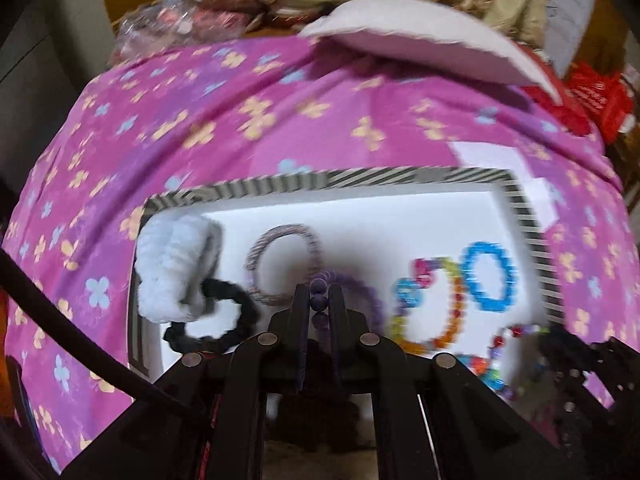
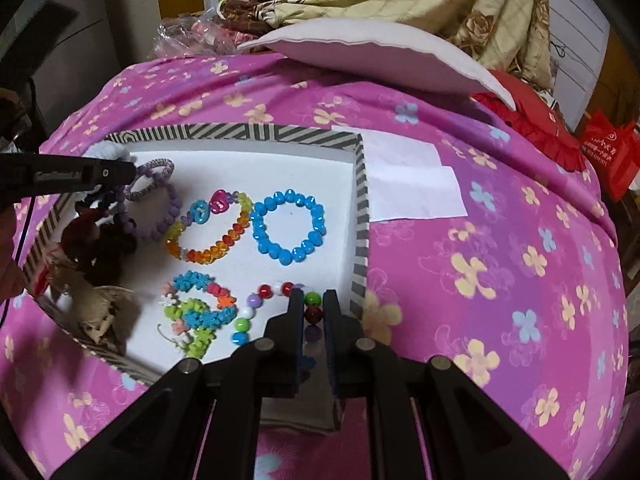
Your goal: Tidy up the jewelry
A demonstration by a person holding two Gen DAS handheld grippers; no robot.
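A striped-rim box (image 2: 360, 200) with a white floor lies on the pink bed cover. In it lie a blue bead bracelet (image 2: 290, 228), a rainbow bead bracelet (image 2: 212, 254), a purple bead bracelet (image 2: 170, 208), hair ties and flower bracelets (image 2: 200, 312). My left gripper (image 1: 319, 294) is shut on the purple bead bracelet (image 1: 360, 286) over the box; it also shows in the right wrist view (image 2: 132, 172). My right gripper (image 2: 313, 300) is shut on a multicoloured big-bead bracelet (image 2: 256, 300) at the box's near right corner.
A white fluffy scrunchie (image 1: 176, 264), a black hair tie (image 1: 216, 320) and a grey-pink hair tie (image 1: 284, 260) lie at the box's left. White paper sheets (image 2: 408, 184) lie right of the box. A pillow (image 2: 380, 56), blankets and a red bag (image 2: 612, 152) lie behind.
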